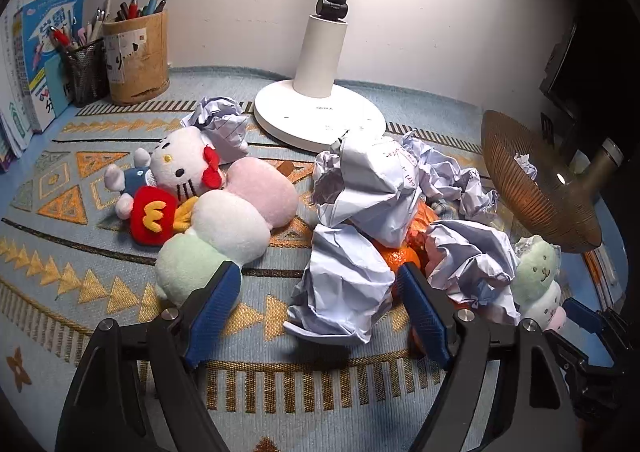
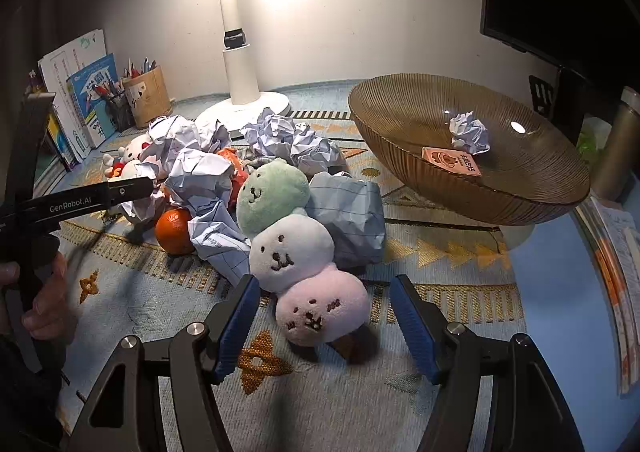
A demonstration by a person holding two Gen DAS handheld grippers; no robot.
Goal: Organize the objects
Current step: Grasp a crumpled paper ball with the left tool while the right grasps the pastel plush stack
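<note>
The left hand-held gripper (image 1: 320, 312) is spread wide and holds nothing. A crumpled paper ball (image 1: 344, 288) lies on the counter (image 1: 120, 292) between its blue fingers (image 1: 214, 312), nearer the right one and, as far as can be told, touching neither. Just behind that ball an orange (image 1: 402, 258) shows under more crumpled paper (image 1: 372, 188). To the left lie a three-ball plush (image 1: 224, 224) and a white cat plush (image 1: 176, 168), close together.

The right hand-held gripper (image 2: 324, 316) is also wide open and empty. Another three-ball plush toy (image 2: 292, 248), green, white and pink, lies with its pink end between the fingers (image 2: 414, 322), clear of both. Behind it sits the paper heap (image 2: 208, 172) and the orange (image 2: 174, 230). To the right stands a ribbed brown bowl (image 2: 400, 148) holding a small paper ball (image 2: 469, 133) and a pink card (image 2: 451, 160). A white lamp (image 2: 240, 64) stands at the back.
</note>
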